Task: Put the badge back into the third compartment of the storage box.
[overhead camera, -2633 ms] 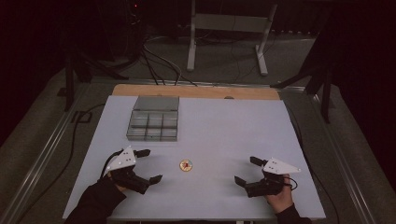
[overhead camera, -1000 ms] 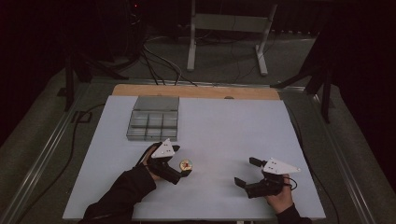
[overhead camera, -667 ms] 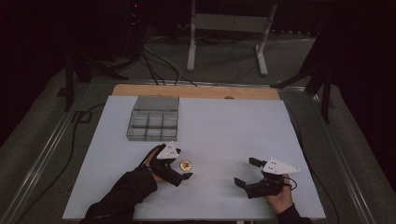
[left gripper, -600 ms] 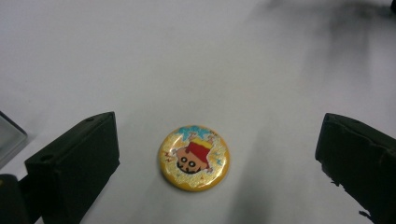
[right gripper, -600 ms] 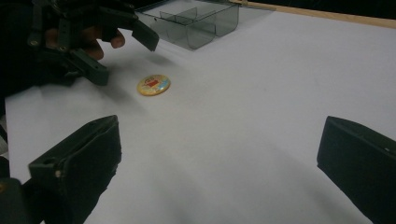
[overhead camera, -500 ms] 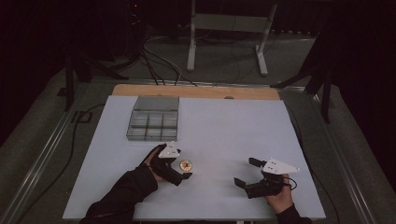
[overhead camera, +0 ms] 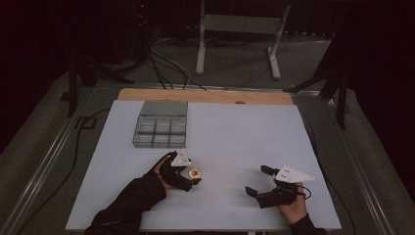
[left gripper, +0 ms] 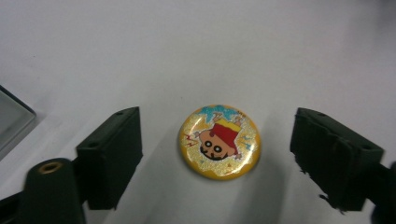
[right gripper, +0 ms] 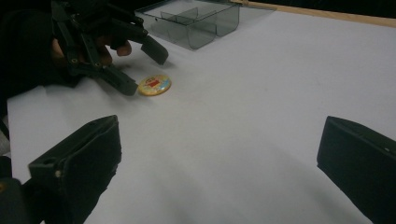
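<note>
Straddling the round badge [left gripper: 219,141], left gripper [left gripper: 216,158] jaws just closing (not touching), right gripper [overhead camera: 259,180] wide.

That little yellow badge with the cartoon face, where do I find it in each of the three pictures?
High view: the yellow badge lies on the white table, lower left of centre, at the left gripper.
Left gripper view: the badge lies mid-picture between the two black jaws, touching neither; the jaws have just been closing.
Right gripper view: upper left, by the left gripper's jaws.
Shared landmark: the clear compartment box.
</note>
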Demonstrator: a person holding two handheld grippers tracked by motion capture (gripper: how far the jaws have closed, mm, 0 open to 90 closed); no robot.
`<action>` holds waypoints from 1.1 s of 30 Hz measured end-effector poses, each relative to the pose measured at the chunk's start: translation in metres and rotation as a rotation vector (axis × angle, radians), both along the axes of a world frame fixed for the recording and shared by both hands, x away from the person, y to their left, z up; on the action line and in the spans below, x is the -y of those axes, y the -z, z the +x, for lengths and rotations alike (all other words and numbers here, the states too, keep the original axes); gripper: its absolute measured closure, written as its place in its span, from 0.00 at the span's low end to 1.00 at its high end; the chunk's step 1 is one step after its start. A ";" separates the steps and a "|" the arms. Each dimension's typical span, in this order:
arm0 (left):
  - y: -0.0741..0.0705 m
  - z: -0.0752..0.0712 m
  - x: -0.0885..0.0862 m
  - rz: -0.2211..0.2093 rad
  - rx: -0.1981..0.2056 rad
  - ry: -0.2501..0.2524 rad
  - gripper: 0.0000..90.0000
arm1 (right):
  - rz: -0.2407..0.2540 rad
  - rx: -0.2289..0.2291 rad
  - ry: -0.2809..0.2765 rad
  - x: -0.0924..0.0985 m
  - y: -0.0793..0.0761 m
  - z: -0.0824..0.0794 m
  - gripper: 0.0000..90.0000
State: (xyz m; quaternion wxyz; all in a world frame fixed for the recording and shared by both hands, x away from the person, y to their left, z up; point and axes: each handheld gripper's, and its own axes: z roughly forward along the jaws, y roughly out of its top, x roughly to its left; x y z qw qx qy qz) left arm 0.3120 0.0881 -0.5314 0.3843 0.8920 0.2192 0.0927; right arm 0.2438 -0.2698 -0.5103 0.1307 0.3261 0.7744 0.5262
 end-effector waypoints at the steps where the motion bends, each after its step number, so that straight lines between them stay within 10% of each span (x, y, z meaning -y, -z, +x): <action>1: 0.000 0.000 0.001 0.010 0.003 0.002 0.22 | -0.004 0.001 -0.002 0.000 0.000 0.000 0.00; 33: 0.000 0.002 0.011 0.064 0.005 0.047 0.53 | 0.001 0.000 0.003 -0.001 0.000 0.000 0.00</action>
